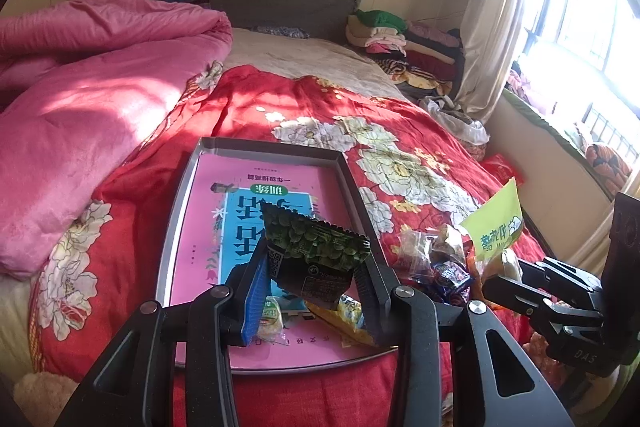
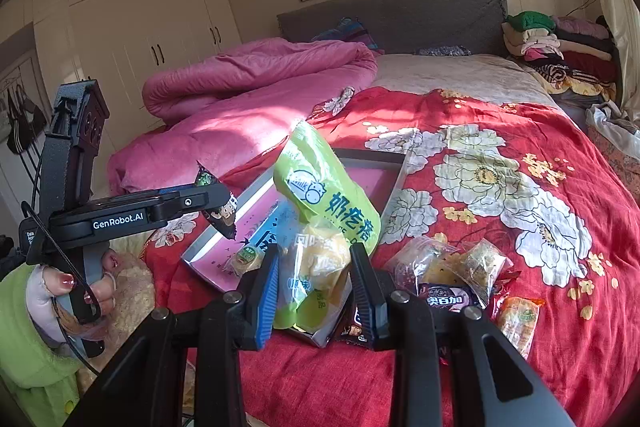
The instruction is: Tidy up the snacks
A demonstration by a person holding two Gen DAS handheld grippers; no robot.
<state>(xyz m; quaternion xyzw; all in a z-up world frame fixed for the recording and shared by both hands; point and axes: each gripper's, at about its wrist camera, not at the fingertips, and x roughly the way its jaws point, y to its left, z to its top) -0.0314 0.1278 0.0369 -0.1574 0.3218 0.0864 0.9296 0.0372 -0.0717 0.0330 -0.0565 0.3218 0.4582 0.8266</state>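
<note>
My left gripper (image 1: 314, 269) is shut on a dark green snack packet (image 1: 316, 255) and holds it above the metal tray (image 1: 176, 211), which has a pink and blue book inside. Two small snacks (image 1: 272, 319) lie on the tray's near end. My right gripper (image 2: 314, 279) is shut on a light green bread bag (image 2: 320, 203), lifted beside the tray (image 2: 372, 157). The left gripper (image 2: 216, 199) with its packet shows in the right wrist view. The right gripper (image 1: 504, 287) with its bag (image 1: 496, 223) shows in the left wrist view. Loose snacks (image 2: 448, 267) lie on the red quilt.
A red floral quilt (image 2: 500, 167) covers the bed. A pink duvet (image 1: 80, 99) is bunched at the left. Folded clothes (image 1: 408, 47) are stacked by the headboard. A window and curtain (image 1: 496, 11) are on the right. Wardrobes (image 2: 140, 27) stand beyond the bed.
</note>
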